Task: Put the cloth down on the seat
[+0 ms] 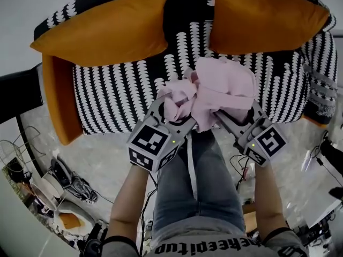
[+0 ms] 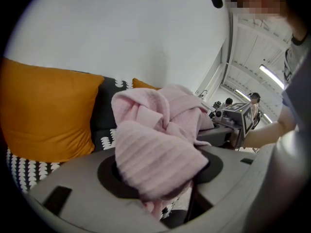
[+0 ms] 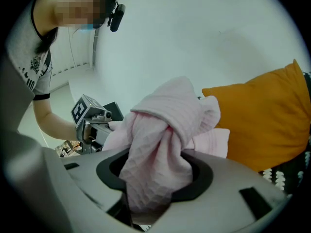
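A crumpled pink cloth (image 1: 211, 92) hangs bunched between both grippers over the front edge of the black-and-white patterned seat (image 1: 123, 98). My left gripper (image 1: 172, 110) is shut on the cloth's left part (image 2: 160, 149), which spills over its jaws. At the right, my right gripper (image 1: 225, 114) is shut on the other part of the cloth (image 3: 160, 149). The fabric hides the fingertips of both. Each gripper shows in the other's view, as the right gripper (image 2: 238, 118) and the left gripper (image 3: 90, 118).
Two orange cushions (image 1: 104, 31) (image 1: 265, 17) lean on the sofa back, and an orange armrest (image 1: 59, 103) is at the left. The person's legs in jeans (image 1: 198, 181) are below the grippers. Cables and shoes (image 1: 64, 189) lie on the floor at the lower left.
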The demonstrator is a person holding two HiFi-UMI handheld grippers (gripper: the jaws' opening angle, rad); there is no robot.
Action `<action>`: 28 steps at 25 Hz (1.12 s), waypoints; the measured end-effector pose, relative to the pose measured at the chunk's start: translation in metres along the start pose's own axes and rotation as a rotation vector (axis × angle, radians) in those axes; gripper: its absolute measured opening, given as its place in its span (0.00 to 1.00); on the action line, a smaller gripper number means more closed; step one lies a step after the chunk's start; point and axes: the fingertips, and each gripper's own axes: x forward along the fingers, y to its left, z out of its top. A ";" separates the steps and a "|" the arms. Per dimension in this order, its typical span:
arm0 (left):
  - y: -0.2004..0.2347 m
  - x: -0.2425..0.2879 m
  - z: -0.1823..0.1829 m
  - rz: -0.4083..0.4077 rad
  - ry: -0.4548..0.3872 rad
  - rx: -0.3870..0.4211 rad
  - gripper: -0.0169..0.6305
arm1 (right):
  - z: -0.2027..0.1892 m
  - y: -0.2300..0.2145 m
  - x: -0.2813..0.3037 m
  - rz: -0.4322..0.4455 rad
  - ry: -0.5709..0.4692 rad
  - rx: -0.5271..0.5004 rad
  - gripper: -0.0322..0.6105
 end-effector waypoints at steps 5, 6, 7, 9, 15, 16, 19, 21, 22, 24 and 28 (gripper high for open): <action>0.010 0.015 -0.032 0.005 0.039 -0.024 0.45 | -0.032 -0.007 0.011 0.002 0.018 0.025 0.38; 0.010 0.017 -0.034 0.004 0.046 -0.026 0.45 | -0.035 -0.007 0.012 0.002 0.024 0.033 0.38; 0.010 0.018 -0.037 0.003 0.052 -0.027 0.45 | -0.038 -0.008 0.013 0.001 0.030 0.042 0.38; 0.011 0.021 -0.043 0.002 0.064 -0.031 0.45 | -0.046 -0.009 0.014 0.001 0.038 0.057 0.38; 0.020 0.033 -0.067 0.010 0.090 -0.046 0.45 | -0.072 -0.014 0.023 -0.003 0.050 0.083 0.38; 0.021 0.034 -0.070 0.010 0.094 -0.046 0.45 | -0.075 -0.015 0.024 -0.003 0.051 0.086 0.38; 0.024 0.039 -0.073 0.008 0.103 -0.049 0.45 | -0.080 -0.019 0.027 -0.003 0.057 0.097 0.38; 0.027 0.044 -0.078 0.008 0.109 -0.052 0.45 | -0.086 -0.022 0.029 -0.006 0.061 0.106 0.38; 0.028 0.047 -0.082 0.007 0.113 -0.053 0.45 | -0.091 -0.023 0.030 -0.008 0.064 0.109 0.38; 0.031 0.051 -0.091 0.007 0.125 -0.055 0.45 | -0.101 -0.025 0.033 -0.015 0.072 0.114 0.38; 0.037 0.061 -0.106 0.006 0.151 -0.070 0.44 | -0.117 -0.031 0.039 -0.025 0.099 0.123 0.38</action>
